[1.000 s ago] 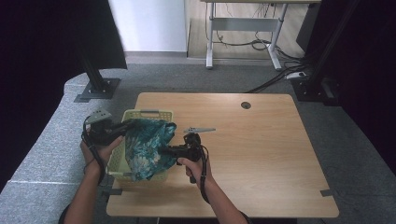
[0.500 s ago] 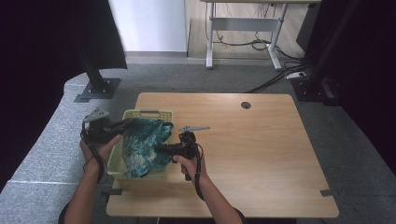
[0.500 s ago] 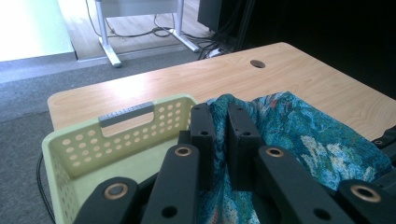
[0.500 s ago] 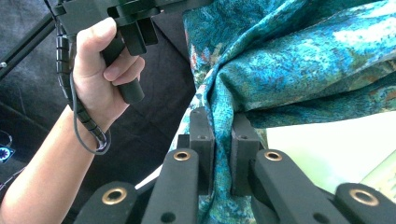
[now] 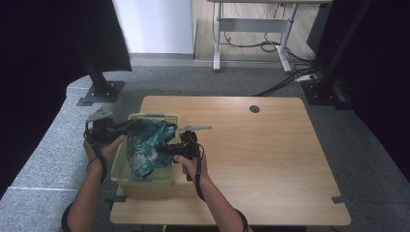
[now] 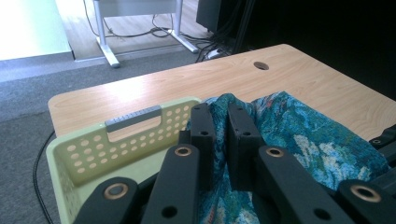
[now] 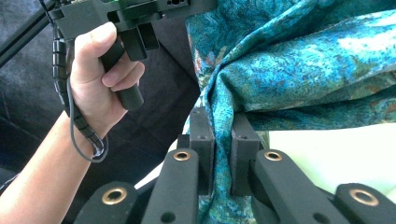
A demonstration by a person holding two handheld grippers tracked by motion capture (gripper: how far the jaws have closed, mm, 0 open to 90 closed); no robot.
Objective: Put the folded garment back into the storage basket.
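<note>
A teal patterned cloth [image 5: 146, 145] hangs over a pale green perforated basket [image 5: 122, 164] at the table's left front. My left gripper [image 5: 134, 125] is shut on the cloth's far left edge. In the left gripper view the cloth [image 6: 299, 135] bunches between the two black jaws of the left gripper [image 6: 219, 140], above the basket [image 6: 98, 149]. My right gripper [image 5: 164, 149] is shut on the cloth's right side. In the right gripper view a fold of the cloth [image 7: 289, 60] is pinched in the right gripper [image 7: 223, 154], with the other hand [image 7: 100, 79] on its handle behind.
The wooden table [image 5: 270, 154] has a round cable hole [image 5: 255, 108] at the back. A grey three-cornered plate [image 5: 196, 128] juts above the right gripper. Grey carpet [image 5: 48, 159] lies left of the table, and a white desk frame [image 5: 251, 29] stands beyond.
Both grippers have shifted slightly left with the cloth, which hangs lower over the basket than a second ago.
</note>
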